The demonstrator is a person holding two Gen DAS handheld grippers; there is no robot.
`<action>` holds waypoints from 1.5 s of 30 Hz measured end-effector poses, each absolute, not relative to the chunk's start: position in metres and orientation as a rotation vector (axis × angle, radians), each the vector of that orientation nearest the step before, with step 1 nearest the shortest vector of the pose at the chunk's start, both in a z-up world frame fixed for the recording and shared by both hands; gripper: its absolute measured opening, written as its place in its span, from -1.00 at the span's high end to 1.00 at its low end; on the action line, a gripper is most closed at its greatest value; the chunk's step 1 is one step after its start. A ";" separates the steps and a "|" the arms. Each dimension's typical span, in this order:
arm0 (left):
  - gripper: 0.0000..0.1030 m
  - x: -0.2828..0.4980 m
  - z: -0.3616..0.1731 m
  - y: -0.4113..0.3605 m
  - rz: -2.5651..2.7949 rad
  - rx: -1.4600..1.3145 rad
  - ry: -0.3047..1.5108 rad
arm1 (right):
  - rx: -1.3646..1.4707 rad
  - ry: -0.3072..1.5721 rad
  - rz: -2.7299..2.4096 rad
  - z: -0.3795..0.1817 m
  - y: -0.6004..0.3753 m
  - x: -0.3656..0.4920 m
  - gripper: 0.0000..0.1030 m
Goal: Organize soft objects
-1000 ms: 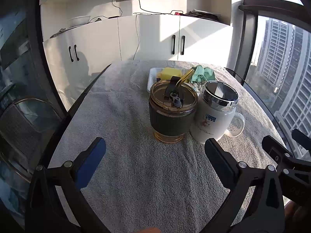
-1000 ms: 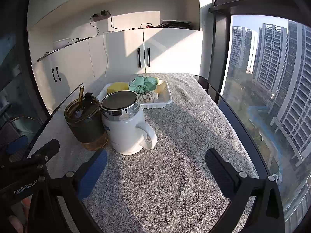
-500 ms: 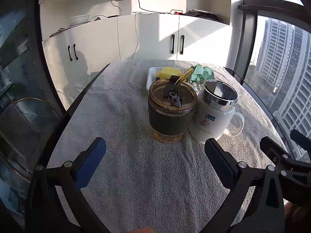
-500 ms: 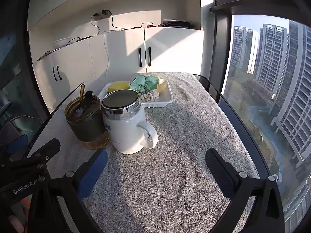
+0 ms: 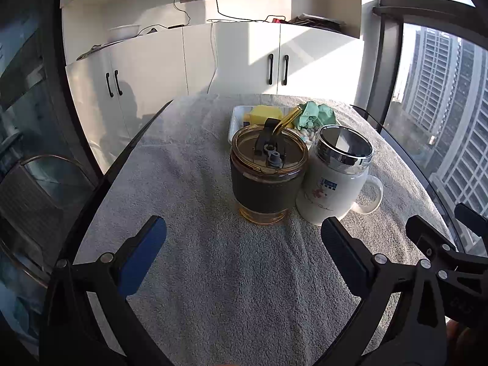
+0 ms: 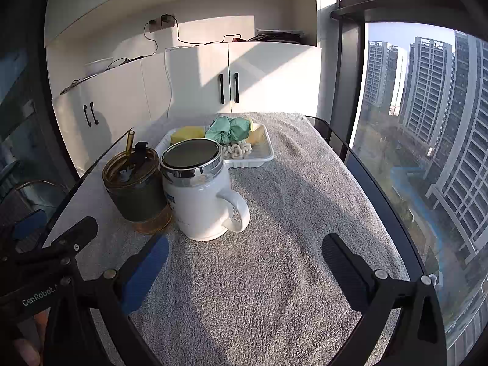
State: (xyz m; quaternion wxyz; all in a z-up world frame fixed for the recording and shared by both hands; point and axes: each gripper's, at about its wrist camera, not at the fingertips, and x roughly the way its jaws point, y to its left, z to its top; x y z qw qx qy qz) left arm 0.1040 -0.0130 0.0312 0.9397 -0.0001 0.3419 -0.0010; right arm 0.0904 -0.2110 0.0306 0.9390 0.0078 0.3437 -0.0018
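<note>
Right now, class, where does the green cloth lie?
In the right wrist view, the green cloth lies in the white tray at the table's far end, between yellow sponges, behind the white mug.

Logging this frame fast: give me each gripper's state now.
Left gripper: open, holding nothing, above the grey towel.
Right gripper: open, holding nothing, near the white mug.

Both wrist views looked forward over the towel-covered table toward the white mug, fairly near it. The left view sat left of the mug, the right view right; both shared mug and surroundings.
</note>
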 end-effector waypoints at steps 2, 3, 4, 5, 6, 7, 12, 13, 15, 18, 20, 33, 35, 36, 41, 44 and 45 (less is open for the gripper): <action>-1.00 0.104 0.031 -0.012 0.001 0.001 0.698 | 0.019 0.701 -0.004 0.031 -0.212 0.091 -1.00; -1.00 0.105 0.032 -0.012 0.000 0.001 0.698 | 0.019 0.702 -0.004 0.031 -0.212 0.091 -1.00; -1.00 0.104 0.032 -0.012 0.001 0.001 0.698 | 0.019 0.701 -0.005 0.031 -0.213 0.092 -1.00; -1.00 0.104 0.032 -0.012 0.001 0.002 0.698 | 0.020 0.700 -0.005 0.031 -0.213 0.092 -1.00; -1.00 0.105 0.032 -0.013 0.001 0.003 0.698 | 0.020 0.701 -0.004 0.031 -0.213 0.092 -1.00; -1.00 0.105 0.032 -0.012 0.000 0.004 0.698 | 0.019 0.701 -0.004 0.031 -0.213 0.092 -1.00; -1.00 0.105 0.033 -0.012 -0.003 0.004 0.696 | 0.017 0.699 -0.005 0.031 -0.213 0.092 -1.00; -1.00 0.104 0.033 -0.012 -0.003 0.004 0.695 | 0.018 0.699 -0.004 0.031 -0.214 0.092 -1.00; -1.00 0.104 0.034 -0.012 -0.002 0.002 0.693 | 0.017 0.699 -0.005 0.032 -0.214 0.092 -1.00; -1.00 0.105 0.034 -0.012 -0.003 0.003 0.693 | 0.017 0.699 -0.004 0.032 -0.214 0.093 -1.00; -1.00 0.105 0.033 -0.012 -0.004 0.002 0.695 | 0.017 0.699 -0.004 0.032 -0.214 0.092 -1.00; -1.00 0.104 0.034 -0.012 -0.001 0.004 0.695 | 0.018 0.700 -0.003 0.032 -0.215 0.094 -1.00; -1.00 0.104 0.034 -0.012 0.001 0.004 0.695 | 0.019 0.700 -0.003 0.032 -0.215 0.094 -1.00; -1.00 0.105 0.034 -0.013 0.001 0.004 0.694 | 0.019 0.700 -0.003 0.032 -0.215 0.094 -1.00; -1.00 0.104 0.034 -0.014 0.002 0.008 0.693 | 0.019 0.700 -0.003 0.032 -0.215 0.094 -1.00; -1.00 0.104 0.034 -0.014 0.003 0.007 0.695 | 0.018 0.700 -0.003 0.032 -0.214 0.094 -1.00; -1.00 0.105 0.033 -0.014 0.002 0.007 0.697 | 0.018 0.700 -0.004 0.032 -0.214 0.093 -1.00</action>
